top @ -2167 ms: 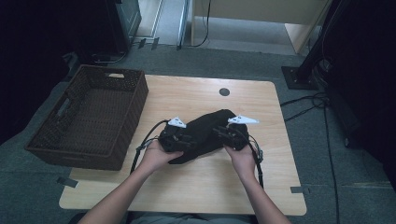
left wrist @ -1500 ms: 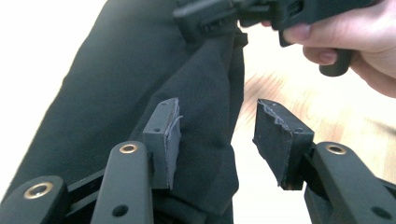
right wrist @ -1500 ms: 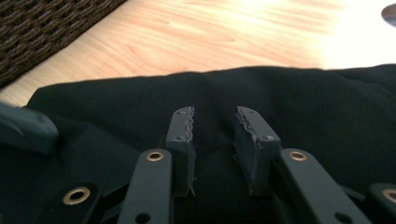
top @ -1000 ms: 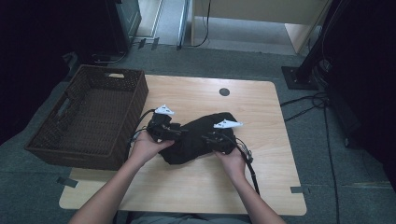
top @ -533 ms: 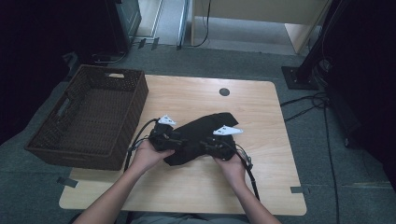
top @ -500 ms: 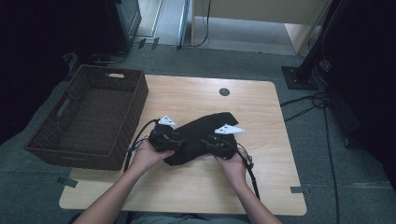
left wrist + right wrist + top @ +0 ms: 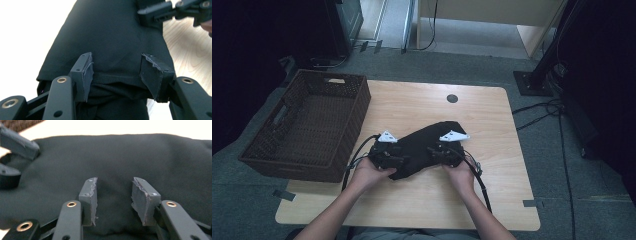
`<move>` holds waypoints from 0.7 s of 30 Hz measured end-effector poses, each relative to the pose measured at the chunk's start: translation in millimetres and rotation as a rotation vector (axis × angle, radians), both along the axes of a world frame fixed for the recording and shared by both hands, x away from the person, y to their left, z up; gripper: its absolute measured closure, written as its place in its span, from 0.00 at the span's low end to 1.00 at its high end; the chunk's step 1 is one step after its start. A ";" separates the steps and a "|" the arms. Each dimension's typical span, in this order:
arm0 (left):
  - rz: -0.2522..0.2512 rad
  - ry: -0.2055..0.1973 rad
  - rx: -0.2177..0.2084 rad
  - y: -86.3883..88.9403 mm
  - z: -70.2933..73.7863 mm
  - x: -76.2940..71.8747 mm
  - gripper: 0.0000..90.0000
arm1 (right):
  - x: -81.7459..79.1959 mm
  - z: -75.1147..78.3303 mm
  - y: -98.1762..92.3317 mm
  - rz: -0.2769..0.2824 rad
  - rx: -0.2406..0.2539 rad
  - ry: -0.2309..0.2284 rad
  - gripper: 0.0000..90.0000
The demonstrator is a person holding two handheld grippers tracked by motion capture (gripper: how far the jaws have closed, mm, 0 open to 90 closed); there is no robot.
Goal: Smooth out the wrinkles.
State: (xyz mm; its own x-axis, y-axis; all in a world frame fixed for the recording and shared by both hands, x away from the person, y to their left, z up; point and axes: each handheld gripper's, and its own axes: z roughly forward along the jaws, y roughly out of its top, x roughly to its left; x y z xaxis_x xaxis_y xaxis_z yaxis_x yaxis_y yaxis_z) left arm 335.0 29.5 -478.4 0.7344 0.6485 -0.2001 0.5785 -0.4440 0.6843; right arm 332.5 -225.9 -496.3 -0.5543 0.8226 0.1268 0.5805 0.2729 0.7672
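The wooden table (image 7: 412,107) carries a wicker basket (image 7: 307,130) at its left edge. Right of the basket lies the black cloth (image 7: 427,145). The left gripper (image 7: 116,72) and right gripper (image 7: 113,195) have just been opening, jaws parted over the fabric, pads not pressing.

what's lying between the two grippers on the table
The black cloth spans the stretch between the left gripper and right gripper, seen in the high view.
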 end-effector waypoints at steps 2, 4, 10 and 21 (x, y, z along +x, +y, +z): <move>0.019 -0.004 0.013 3.4 -3.0 -1.0 0.48 | -3.6 -3.1 0.7 -0.007 -0.001 -0.007 0.62; 0.030 0.016 -0.003 7.5 -6.3 -0.8 0.47 | -6.6 -7.2 0.8 -0.008 0.008 -0.012 0.63; 0.038 -0.010 0.012 4.6 -8.0 -4.7 0.46 | -14.0 -10.9 1.3 -0.014 0.013 -0.018 0.64; 0.061 0.024 -0.061 11.8 -1.0 -3.2 0.42 | -27.1 -2.1 -6.2 0.029 0.083 0.019 0.62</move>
